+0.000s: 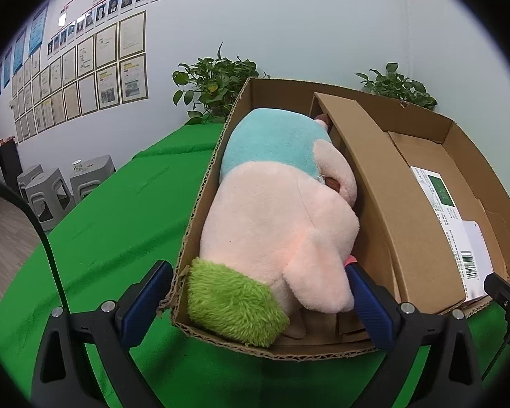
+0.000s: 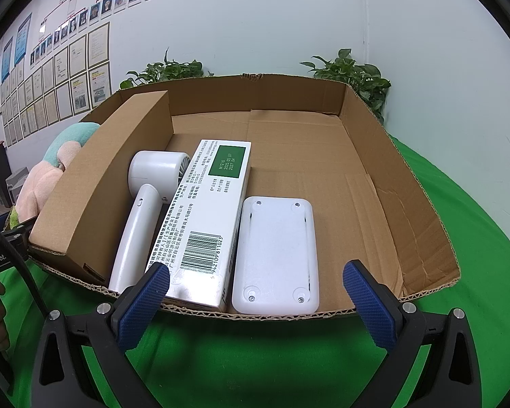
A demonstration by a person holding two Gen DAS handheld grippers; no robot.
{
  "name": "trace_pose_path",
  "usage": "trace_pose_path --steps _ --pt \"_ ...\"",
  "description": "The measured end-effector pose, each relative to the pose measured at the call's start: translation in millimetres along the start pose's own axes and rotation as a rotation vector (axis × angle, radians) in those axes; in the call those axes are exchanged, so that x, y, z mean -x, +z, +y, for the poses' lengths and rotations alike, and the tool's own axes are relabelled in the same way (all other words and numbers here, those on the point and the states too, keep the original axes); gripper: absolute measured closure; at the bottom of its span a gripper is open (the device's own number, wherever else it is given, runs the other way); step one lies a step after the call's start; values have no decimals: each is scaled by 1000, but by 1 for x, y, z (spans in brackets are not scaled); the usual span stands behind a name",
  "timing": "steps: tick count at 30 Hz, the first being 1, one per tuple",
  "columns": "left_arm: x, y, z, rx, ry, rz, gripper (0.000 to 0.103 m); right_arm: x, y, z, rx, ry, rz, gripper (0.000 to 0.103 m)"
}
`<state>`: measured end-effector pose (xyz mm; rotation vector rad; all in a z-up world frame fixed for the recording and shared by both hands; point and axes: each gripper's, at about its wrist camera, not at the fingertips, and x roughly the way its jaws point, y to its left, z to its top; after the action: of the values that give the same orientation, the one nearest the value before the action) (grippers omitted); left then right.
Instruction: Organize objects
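Observation:
A shallow cardboard box (image 1: 200,204) (image 2: 408,204) lies on the green table, split by a cardboard divider (image 1: 384,204) (image 2: 95,183). A pink plush toy (image 1: 275,214) with a teal top and green end fills the left compartment; part of it shows in the right wrist view (image 2: 51,170). The right compartment holds a white handheld fan (image 2: 142,210), a white carton with a barcode (image 2: 214,217) (image 1: 448,217) and a flat white device (image 2: 275,255). My left gripper (image 1: 258,302) is open, its fingers straddling the plush's near end. My right gripper (image 2: 255,302) is open and empty at the box's near edge.
Green cloth (image 1: 102,231) covers the table. Potted plants (image 1: 214,81) (image 2: 353,74) stand behind the box against the wall. Grey stools (image 1: 54,190) stand on the floor to the left. The other gripper's black frame shows at the left edge of the right wrist view (image 2: 0,255).

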<state>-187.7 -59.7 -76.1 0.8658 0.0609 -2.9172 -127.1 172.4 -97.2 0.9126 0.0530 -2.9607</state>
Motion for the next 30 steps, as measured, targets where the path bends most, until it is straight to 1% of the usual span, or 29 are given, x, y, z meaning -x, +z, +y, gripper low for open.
trace_pose_path --steps 12,20,25,30 --pt "2 0 1 7 14 -13 3 0 0 0 0 0 0 0" --pt "8 -1 1 15 24 -47 3 0 0 0 0 0 0 0" --pt "13 -1 -1 3 19 -74 3 0 0 0 0 0 0 0" --pt "14 0 -2 -1 18 -85 3 0 0 0 0 0 0 0"
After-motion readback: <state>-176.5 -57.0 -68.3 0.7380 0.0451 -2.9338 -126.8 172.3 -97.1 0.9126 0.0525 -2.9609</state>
